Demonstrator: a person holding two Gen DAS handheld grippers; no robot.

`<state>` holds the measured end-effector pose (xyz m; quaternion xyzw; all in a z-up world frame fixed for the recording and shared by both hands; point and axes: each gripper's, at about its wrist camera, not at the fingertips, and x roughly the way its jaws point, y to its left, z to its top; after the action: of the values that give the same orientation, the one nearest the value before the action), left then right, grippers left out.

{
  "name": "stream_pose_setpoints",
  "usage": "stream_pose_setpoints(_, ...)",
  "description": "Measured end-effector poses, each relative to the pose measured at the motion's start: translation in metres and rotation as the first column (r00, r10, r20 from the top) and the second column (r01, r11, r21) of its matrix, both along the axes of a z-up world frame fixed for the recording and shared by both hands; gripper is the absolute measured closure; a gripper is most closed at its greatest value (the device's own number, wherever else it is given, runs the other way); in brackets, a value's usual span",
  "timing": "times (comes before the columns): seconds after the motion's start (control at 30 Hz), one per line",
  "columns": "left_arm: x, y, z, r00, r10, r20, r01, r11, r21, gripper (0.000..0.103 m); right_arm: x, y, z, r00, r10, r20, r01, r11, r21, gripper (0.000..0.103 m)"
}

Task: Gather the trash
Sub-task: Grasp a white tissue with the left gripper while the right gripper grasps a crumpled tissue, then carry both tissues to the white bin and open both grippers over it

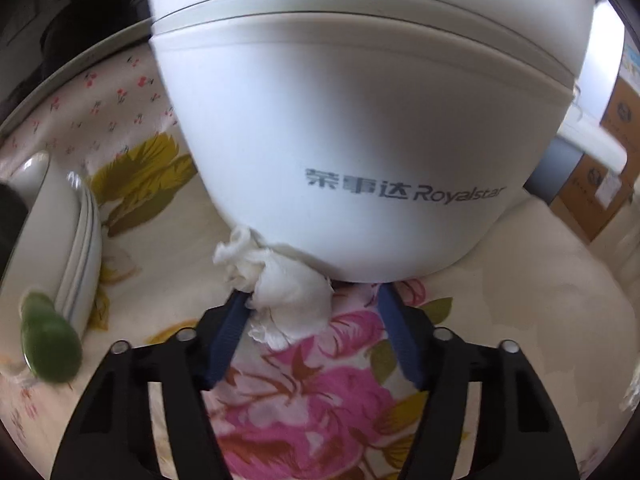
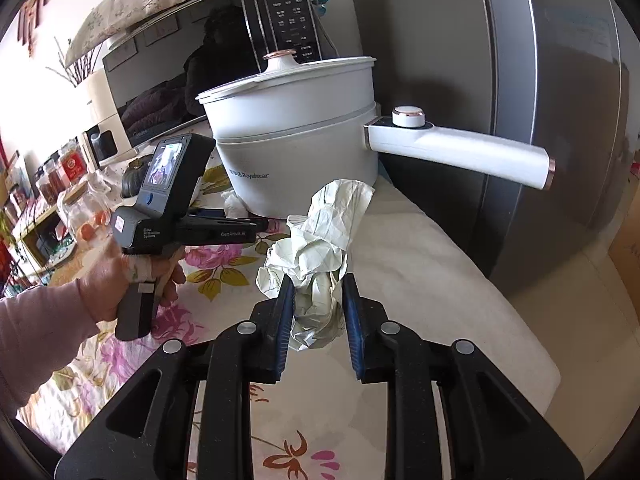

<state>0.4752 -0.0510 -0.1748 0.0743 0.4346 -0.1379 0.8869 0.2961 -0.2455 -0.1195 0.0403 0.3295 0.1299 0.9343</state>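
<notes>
A: Two wads in play. Biggest thing first: white electric pot (image 1: 360, 140) on the floral tablecloth (image 1: 312, 408), handle sticking out toward the grey fridge (image 2: 540, 80). Microwave (image 2: 180, 72) behind, jars (image 2: 76, 200) off to the far side.

B: And the loose one?

A: White tissue wad (image 1: 280, 300), jammed against the pot's base, touching it. Straight ahead of the left gripper (image 1: 314, 300), sitting toward its left finger (image 1: 230, 332); right finger well clear of it. Roughly round lump, no real long axis, ragged tail pointing up along the pot wall.

B: Jaws on the left?

A: Partly spread, straddling the wad. Left pad maybe brushing it, no squeeze from both sides yet. Not a grip.

B: Right side?

A: Right gripper (image 2: 318, 296) pinching a pale crumpled paper (image 2: 316, 264), jaws narrow, paper bulging up out of them. Off the cloth, held in the air near the pot.

B: So left hand is nearer the tissue.

A: Clearly. Likely needs only to close. Risk: pot wall just above the fingertips, little room to push in further.

B: Anything else nearby?

A: Stacked white plates (image 1: 76, 248) and a green pear-like thing (image 1: 50, 344) further out on the same side. No bin in sight.
</notes>
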Motion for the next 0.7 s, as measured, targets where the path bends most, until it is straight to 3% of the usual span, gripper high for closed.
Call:
stream_pose_setpoints(0.1,-0.007,0.012,0.003,1.000,0.001,0.001,-0.001,1.000,-0.021,0.070,-0.001,-0.002,-0.002,1.000,-0.010,-0.016,0.010,1.000,0.003,0.080)
stream_pose_setpoints(0.13,-0.011,0.017,0.003,1.000,0.002,-0.005,-0.002,0.999,-0.045,0.072,-0.002,-0.002,-0.001,1.000,-0.013,-0.022,0.013,1.000,0.008,0.080)
stream_pose_setpoints(0.27,-0.046,0.031,0.006,1.000,0.010,0.000,-0.010,0.999,-0.051,0.073,-0.012,-0.001,0.008,1.000,-0.024,-0.019,0.024,1.000,0.009,0.080)
stream_pose_setpoints(0.47,-0.114,0.053,0.020,0.993,0.117,-0.025,-0.119,0.980,-0.158,0.073,-0.045,0.009,0.036,0.999,-0.041,0.004,0.041,0.999,0.011,0.080)
stream_pose_setpoints(0.6,-0.166,0.081,0.029,0.969,0.242,-0.053,-0.248,0.938,-0.243,0.073,-0.079,0.021,0.050,0.999,-0.051,0.010,0.051,0.999,0.007,0.080)
stream_pose_setpoints(0.7,-0.214,0.105,0.035,0.930,0.364,-0.050,-0.363,0.887,-0.286,0.073,-0.106,0.024,0.056,0.998,-0.065,0.007,0.065,0.998,0.011,0.080)
